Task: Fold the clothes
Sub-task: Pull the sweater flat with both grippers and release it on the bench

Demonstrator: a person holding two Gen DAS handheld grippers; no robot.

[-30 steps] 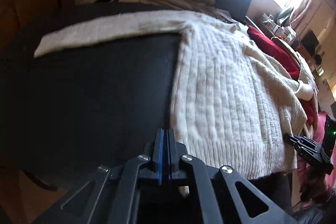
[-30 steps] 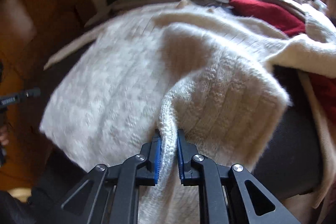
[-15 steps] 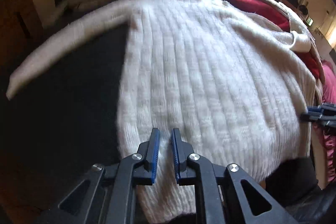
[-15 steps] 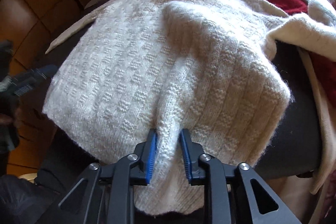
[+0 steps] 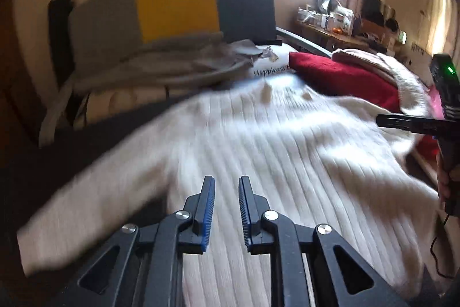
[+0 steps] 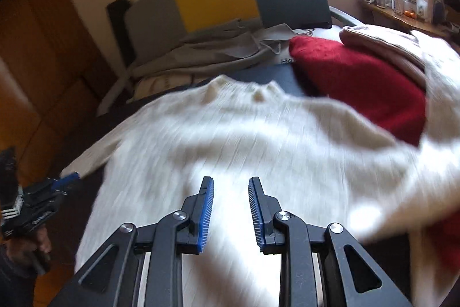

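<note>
So there's this cream ribbed sweater (image 5: 287, 151) spread out flat across a dark surface (image 5: 57, 163), collar end pointing away toward the back wall, one sleeve (image 5: 95, 200) stretched out to the left over the dark part. Both handheld grippers are hovering low over the hem end of it. The left gripper (image 5: 225, 209) has its blue-padded fingers spread with nothing between them, just knit showing through the gap. Same deal with the right gripper (image 6: 231, 210), fingers apart, a bit wider if anything, and empty. From the left camera you can see the right one poking in from the far right edge with a green light on its body, held by a hand (image 5: 444, 183). From the right camera the left gripper shows up at the far left, near the sleeve's end, also in a hand (image 6: 28, 246). Just beyond the sweater on the right there's a red knit garment (image 6: 353, 77) with a pinkish-beige folded thing (image 6: 382, 45) lying on top of it. Behind the collar is a grey garment (image 5: 172, 62) bunched up against a cushion with grey, yellow and dark panels (image 5: 175, 8). Cluttered shelf (image 5: 327, 22) by the bright window. The sweater is pretty motion-blurred in both views, so fine detail is hard to make out.
</note>
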